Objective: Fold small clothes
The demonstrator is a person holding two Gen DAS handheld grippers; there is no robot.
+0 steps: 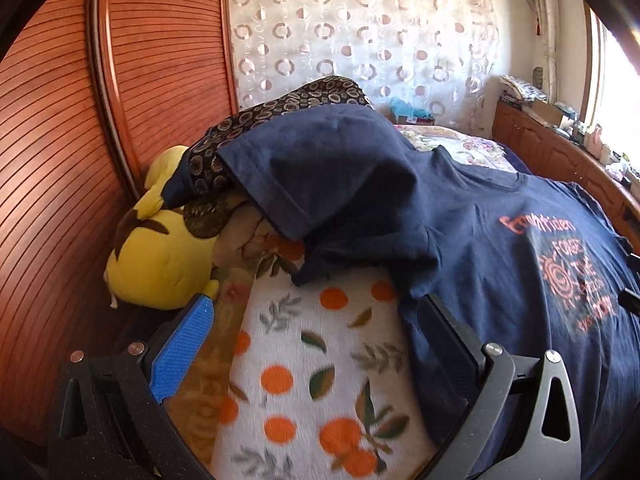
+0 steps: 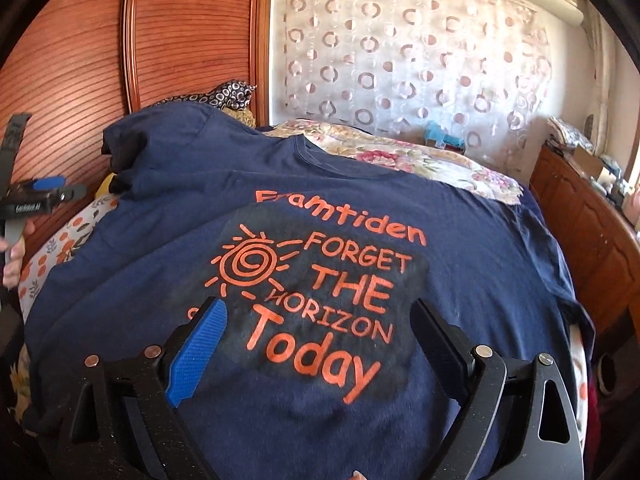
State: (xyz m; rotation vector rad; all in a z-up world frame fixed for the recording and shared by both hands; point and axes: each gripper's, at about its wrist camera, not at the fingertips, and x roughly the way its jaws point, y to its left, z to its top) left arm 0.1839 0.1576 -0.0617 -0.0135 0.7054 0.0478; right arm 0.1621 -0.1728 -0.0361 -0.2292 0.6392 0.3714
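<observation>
The T-shirt point(image 2: 460, 240) is showing as soft matt navy cotton, its orange print point(image 2: 320, 292) looking slightly rubbery and flat. The blanket point(image 1: 312, 360) under it is looking fleecy and fuzzy. The plush toy point(image 1: 160, 264) is appearing as smooth yellow pile cloth. The wardrobe door point(image 1: 160, 60) is gleaming as ribbed, varnished reddish wood. The curtain point(image 2: 400, 52) is hanging as thin sheer fabric, lightly shiny. The left gripper point(image 1: 316, 320) and right gripper point(image 2: 320, 320) are showing grainy matt black plastic, ridged blue rubbery pads point(image 2: 196, 356) and bright metal pins.
</observation>
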